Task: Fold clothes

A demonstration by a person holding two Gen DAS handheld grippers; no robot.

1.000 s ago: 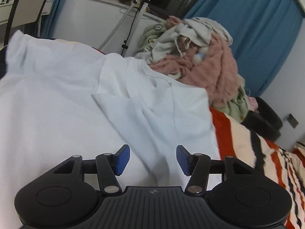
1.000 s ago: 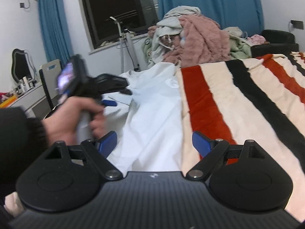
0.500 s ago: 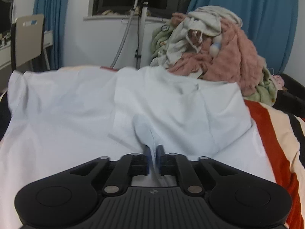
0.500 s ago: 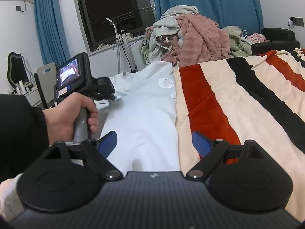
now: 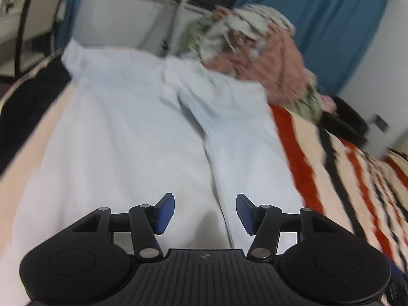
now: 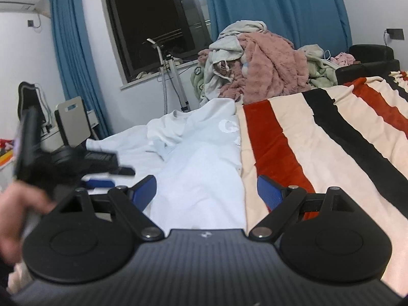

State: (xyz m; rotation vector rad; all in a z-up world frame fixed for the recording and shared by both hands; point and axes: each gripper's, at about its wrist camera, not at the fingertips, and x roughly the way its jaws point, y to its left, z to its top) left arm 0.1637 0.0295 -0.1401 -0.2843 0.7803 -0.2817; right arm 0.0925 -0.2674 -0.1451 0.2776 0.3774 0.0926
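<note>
A white garment (image 5: pixel 127 140) lies spread on the striped bed, with one side folded over along a long crease down its middle. It also shows in the right wrist view (image 6: pixel 199 168), with pale lettering near its right edge. My left gripper (image 5: pixel 205 213) is open and empty, just above the cloth near the crease. In the right wrist view the left gripper (image 6: pixel 102 176) is blurred at the left, held in a hand. My right gripper (image 6: pixel 206 193) is open and empty above the garment's near right edge.
A striped blanket (image 6: pixel 318 148) of red, cream and black covers the bed to the right. A heap of clothes (image 6: pixel 255 68) with a pink fleece sits at the far end. A chair (image 6: pixel 74 122) and desk stand at the left by blue curtains.
My left gripper was shut on a fold of the white garment half a second ago; now it is open and has let the cloth go. The right gripper stays open.
</note>
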